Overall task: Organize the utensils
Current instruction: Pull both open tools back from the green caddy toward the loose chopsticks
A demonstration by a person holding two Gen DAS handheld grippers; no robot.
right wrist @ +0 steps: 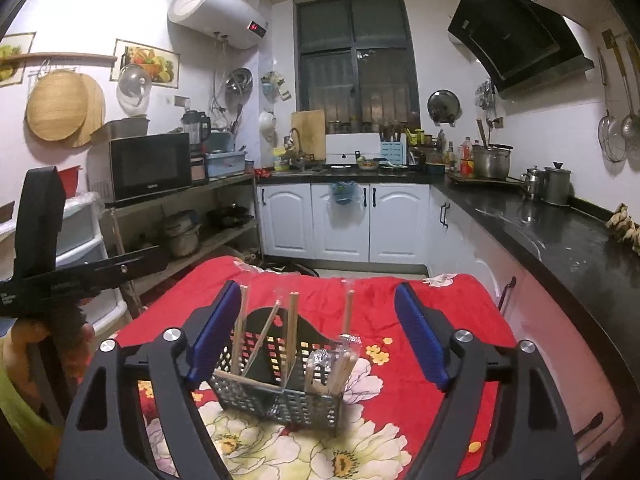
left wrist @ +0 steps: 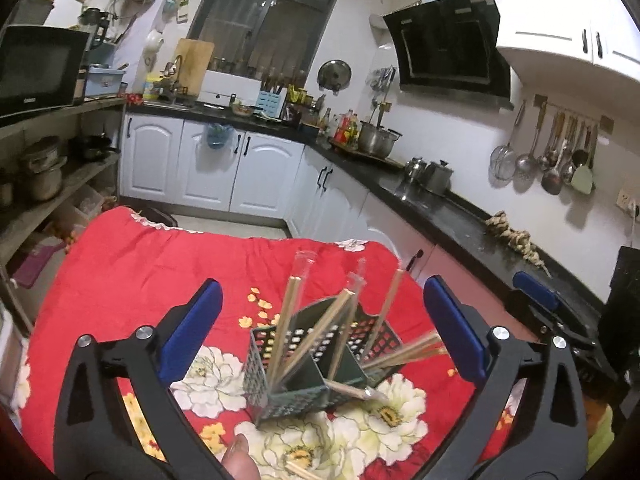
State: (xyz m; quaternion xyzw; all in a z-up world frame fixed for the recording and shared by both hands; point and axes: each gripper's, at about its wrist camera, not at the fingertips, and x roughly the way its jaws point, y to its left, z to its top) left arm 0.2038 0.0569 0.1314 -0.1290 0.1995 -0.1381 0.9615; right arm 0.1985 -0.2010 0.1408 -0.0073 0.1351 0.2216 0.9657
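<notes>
Both grippers stand with jaws spread wide and nothing between the pads. Seen from its own camera, the left gripper [left wrist: 322,322] frames a dark perforated plastic utensil caddy [left wrist: 316,364] standing upright on a red floral tablecloth [left wrist: 132,272], its blue pads well apart on either side. Wooden chopsticks in clear wrappers [left wrist: 294,320] stand fanned out in the caddy's compartments — some lean over its right rim, and one lies across the near corner. More chopstick ends [left wrist: 298,468] lie on the cloth at the near edge, beside a fingertip [left wrist: 238,458]. The right gripper [right wrist: 320,332] also faces the caddy [right wrist: 280,380] — untouched.
</notes>
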